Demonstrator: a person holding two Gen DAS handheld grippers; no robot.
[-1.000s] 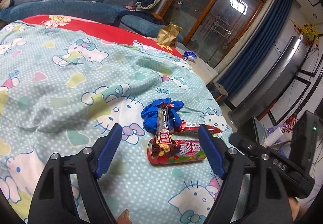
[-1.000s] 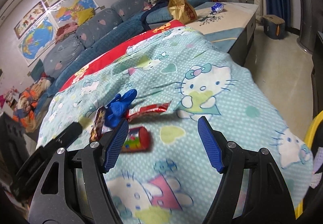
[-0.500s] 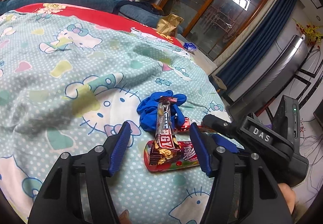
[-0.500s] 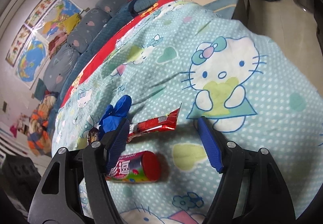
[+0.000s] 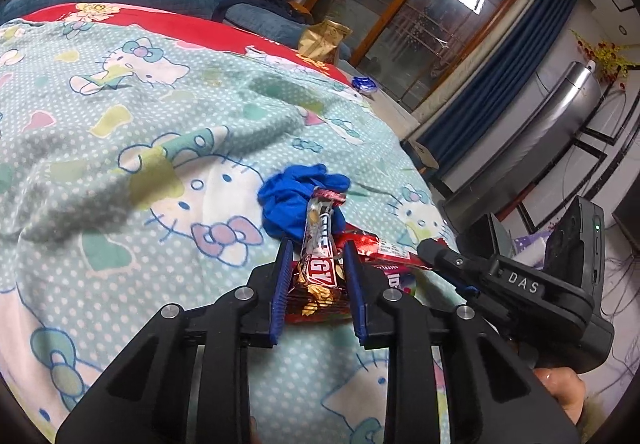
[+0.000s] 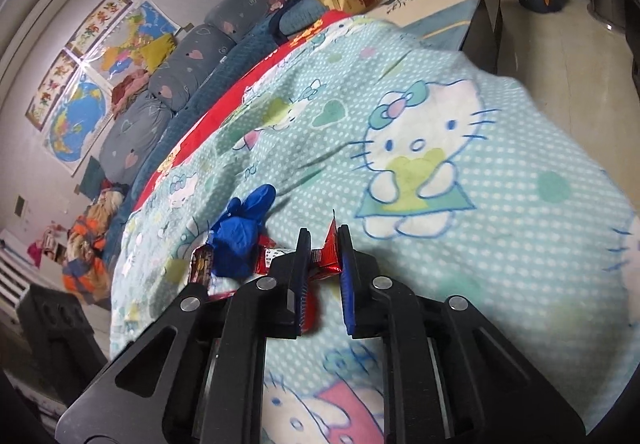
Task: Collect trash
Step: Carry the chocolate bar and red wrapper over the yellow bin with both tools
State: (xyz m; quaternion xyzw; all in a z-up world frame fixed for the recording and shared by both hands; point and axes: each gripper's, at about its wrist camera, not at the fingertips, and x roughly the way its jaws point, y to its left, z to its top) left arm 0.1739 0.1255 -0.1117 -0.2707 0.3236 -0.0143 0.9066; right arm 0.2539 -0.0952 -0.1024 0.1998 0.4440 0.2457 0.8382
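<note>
on the bed's cartoon-cat blanket (image 5: 120, 172), both jaws have just been closing: the left gripper (image 5: 316, 264) is now clamping the brown snack bar (image 5: 320, 268), the right gripper (image 6: 325, 248) is pinching the red wrapper (image 6: 326, 258) beside the blue glove (image 6: 240, 236)
</note>
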